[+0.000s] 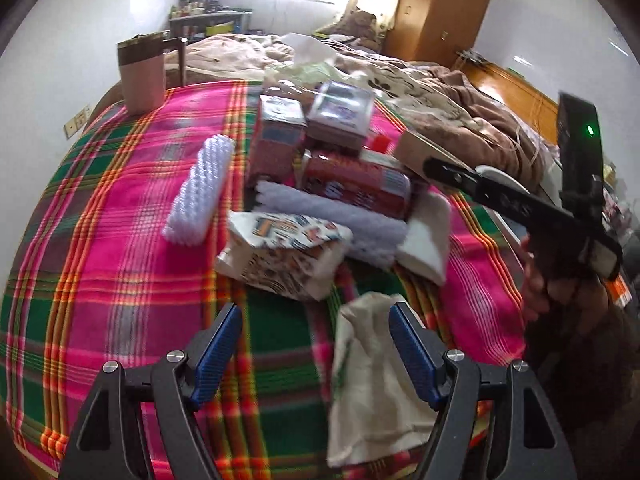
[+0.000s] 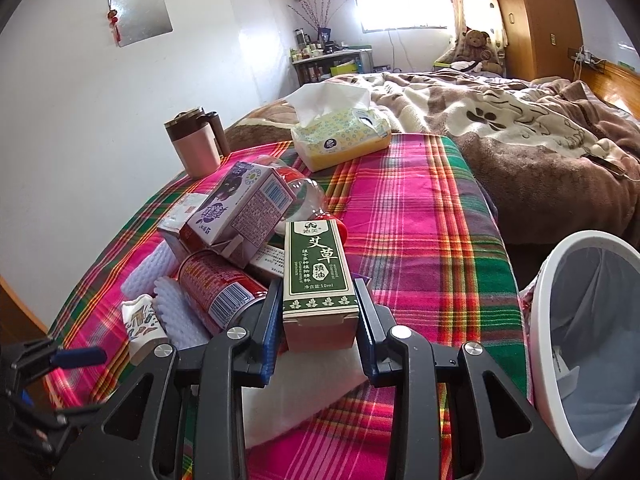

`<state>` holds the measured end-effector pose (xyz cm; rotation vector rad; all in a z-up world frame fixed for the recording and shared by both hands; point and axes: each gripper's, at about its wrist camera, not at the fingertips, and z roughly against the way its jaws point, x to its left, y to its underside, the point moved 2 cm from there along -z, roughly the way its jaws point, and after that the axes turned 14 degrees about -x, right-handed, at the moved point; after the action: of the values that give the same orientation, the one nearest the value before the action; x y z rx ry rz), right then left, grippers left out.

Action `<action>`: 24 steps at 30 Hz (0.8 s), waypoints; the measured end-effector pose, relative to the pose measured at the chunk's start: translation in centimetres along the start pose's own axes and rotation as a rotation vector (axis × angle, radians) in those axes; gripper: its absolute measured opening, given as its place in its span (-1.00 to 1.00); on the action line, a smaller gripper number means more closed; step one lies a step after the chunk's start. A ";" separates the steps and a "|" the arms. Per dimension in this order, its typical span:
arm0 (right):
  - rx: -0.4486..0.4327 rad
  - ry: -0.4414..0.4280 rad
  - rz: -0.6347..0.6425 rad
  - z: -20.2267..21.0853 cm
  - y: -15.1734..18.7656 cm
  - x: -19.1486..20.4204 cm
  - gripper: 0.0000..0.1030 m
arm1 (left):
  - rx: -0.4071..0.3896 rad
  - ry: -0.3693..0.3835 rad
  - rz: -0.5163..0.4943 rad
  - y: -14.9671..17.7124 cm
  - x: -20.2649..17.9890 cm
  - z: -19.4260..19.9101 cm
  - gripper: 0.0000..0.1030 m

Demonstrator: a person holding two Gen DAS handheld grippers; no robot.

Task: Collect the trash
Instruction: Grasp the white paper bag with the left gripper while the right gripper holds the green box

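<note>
My right gripper (image 2: 318, 304) is shut on a small green-and-brown box (image 2: 318, 276) and holds it above the plaid cloth; the box and gripper also show in the left wrist view (image 1: 420, 150). A pile of trash lies on the cloth: a red can (image 2: 216, 284), a purple carton (image 2: 240, 208), white foam pieces (image 1: 200, 192) and a patterned paper packet (image 1: 288, 252). My left gripper (image 1: 316, 320) is open above the cloth, with a crumpled beige wrapper (image 1: 372, 376) by its right finger.
A white bin with a liner (image 2: 592, 344) stands off the table's right edge. A pink mug (image 2: 196, 148) and a yellow tissue pack (image 2: 340, 140) sit at the far side. A bed with blankets (image 2: 520, 128) lies beyond.
</note>
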<state>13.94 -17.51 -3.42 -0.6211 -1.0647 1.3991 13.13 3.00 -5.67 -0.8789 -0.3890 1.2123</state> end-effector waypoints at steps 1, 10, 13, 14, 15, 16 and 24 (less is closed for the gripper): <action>0.001 0.001 0.002 0.0 0.0 0.1 -0.34 | 0.015 0.007 -0.011 0.5 -0.4 -0.2 0.46; 0.001 0.009 0.017 0.6 0.3 0.2 -0.34 | 0.061 0.041 -0.035 2.6 -2.2 -0.3 0.08; 0.001 0.013 0.020 0.8 0.3 0.3 -0.34 | 0.064 0.080 -0.038 2.7 -2.8 -0.1 -0.31; 0.001 0.014 0.022 0.8 0.3 0.3 -0.34 | 0.062 0.094 -0.041 2.7 -3.0 -0.1 -0.46; 0.001 0.015 0.022 0.9 0.3 0.4 -0.34 | 0.059 0.105 -0.044 2.6 -3.0 -0.1 -0.53; 0.000 0.017 0.022 0.9 0.3 0.4 -0.34 | 0.055 0.105 -0.044 2.5 -3.0 -0.1 -0.53; -0.003 0.023 0.024 1.2 0.4 0.3 -0.34 | -0.065 0.049 -0.111 0.0 -1.2 1.5 -0.63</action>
<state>12.66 -17.43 -3.12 -0.6524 -1.0437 1.4079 11.64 2.47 -4.53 -0.9295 -0.4342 1.0790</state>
